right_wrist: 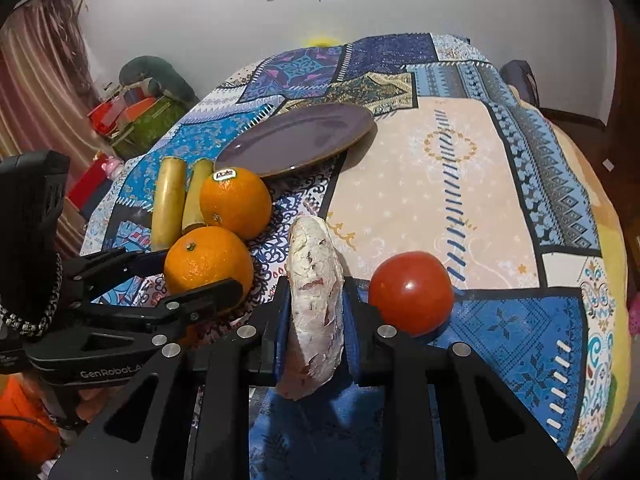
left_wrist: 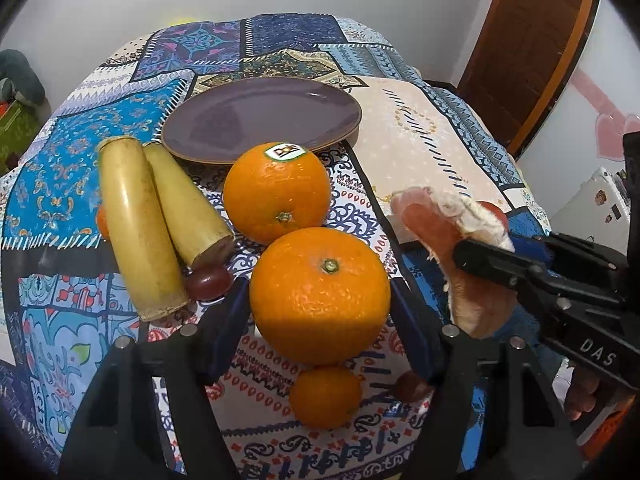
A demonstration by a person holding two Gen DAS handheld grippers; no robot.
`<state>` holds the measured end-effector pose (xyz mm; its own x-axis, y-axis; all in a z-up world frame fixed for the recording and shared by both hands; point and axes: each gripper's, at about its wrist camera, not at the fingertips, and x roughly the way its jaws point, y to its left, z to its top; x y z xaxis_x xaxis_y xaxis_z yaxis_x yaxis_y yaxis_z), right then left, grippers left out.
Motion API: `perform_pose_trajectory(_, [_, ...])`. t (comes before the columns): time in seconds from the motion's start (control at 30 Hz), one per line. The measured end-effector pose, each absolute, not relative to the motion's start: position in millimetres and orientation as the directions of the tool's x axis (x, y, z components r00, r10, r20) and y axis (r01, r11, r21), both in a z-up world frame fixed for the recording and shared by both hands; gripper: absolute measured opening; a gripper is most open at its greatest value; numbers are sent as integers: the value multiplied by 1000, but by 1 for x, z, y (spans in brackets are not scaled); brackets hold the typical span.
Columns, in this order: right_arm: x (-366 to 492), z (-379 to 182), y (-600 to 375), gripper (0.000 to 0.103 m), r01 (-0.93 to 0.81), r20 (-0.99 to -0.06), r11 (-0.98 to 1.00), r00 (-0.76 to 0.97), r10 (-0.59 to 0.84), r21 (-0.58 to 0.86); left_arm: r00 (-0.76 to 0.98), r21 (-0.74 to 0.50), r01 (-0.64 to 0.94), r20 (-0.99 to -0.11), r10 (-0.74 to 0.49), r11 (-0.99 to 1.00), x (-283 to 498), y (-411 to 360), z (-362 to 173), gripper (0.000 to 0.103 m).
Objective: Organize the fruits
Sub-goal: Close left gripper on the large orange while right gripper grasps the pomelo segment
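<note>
My left gripper (left_wrist: 320, 312) is shut on a big orange (left_wrist: 320, 296), also seen in the right wrist view (right_wrist: 208, 264). A second orange with a Dole sticker (left_wrist: 277, 192) lies just beyond it, next to two banana pieces (left_wrist: 136, 224). My right gripper (right_wrist: 316, 312) is shut on a peeled pinkish fruit wedge (right_wrist: 316, 304), held above the cloth; it also shows in the left wrist view (left_wrist: 440, 232). An empty purple plate (left_wrist: 260, 116) sits behind the fruit. A red tomato (right_wrist: 412, 292) lies right of the wedge.
A small orange (left_wrist: 325, 396) and two red grapes (left_wrist: 208, 282) (left_wrist: 412, 386) lie on the patchwork tablecloth (right_wrist: 440, 184). Boxes and clutter (right_wrist: 132, 120) stand off the table's left edge. A wall lies behind.
</note>
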<state>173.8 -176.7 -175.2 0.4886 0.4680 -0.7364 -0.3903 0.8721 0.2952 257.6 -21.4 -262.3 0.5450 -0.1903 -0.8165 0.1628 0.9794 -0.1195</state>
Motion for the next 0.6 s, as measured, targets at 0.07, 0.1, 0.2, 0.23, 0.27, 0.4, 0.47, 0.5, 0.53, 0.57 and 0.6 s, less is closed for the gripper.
perform_pose_trajectory(0.07, [173, -170, -177, 21, -392, -730, 873, 499, 467, 290, 549, -125, 159, -813, -193, 979, 254, -20, -259, 69])
perform_pose_trajectory(0.1, [172, -167, -177, 21, -393, -727, 874, 505, 466, 287, 553, -126, 158, -811, -193, 979, 253, -19, -257, 69])
perform_pose_trajectory(0.2, [172, -158, -177, 21, -395, -715, 875, 522, 465, 280, 573, -127, 153, -797, -192, 980, 247, -15, -246, 69])
perform_pose_trajectory(0.23, [172, -155, -177, 21, -397, -711, 875, 529, 464, 275, 583, -126, 152, -790, -192, 980, 244, -14, -241, 69])
perform_pose_trajectory(0.27, [172, -152, -177, 21, -399, -706, 876, 536, 463, 271, 590, -125, 151, -785, -191, 981, 243, -14, -238, 69])
perform_pose_trajectory(0.4, [171, -137, -174, 21, -413, -683, 876, 566, 462, 251, 623, -118, 145, -760, -184, 982, 236, -8, -218, 69])
perform_pose_trajectory(0.47, [172, -129, -172, 21, -420, -669, 876, 582, 461, 238, 642, -113, 143, -746, -178, 983, 235, -4, -208, 69])
perform_pose_trajectory(0.5, [173, -126, -171, 21, -423, -664, 876, 589, 460, 232, 651, -110, 138, -739, -174, 984, 235, -2, -203, 69])
perform_pose_trajectory(0.53, [174, -122, -171, 21, -424, -657, 877, 598, 459, 227, 660, -107, 133, -732, -169, 985, 236, 1, -198, 69])
perform_pose_trajectory(0.57, [175, -118, -170, 21, -425, -650, 877, 605, 460, 225, 671, -105, 127, -723, -163, 986, 236, 4, -193, 69])
perform_pose_trajectory(0.6, [178, -115, -170, 21, -426, -645, 876, 609, 462, 225, 681, -103, 120, -715, -158, 987, 237, 7, -188, 69])
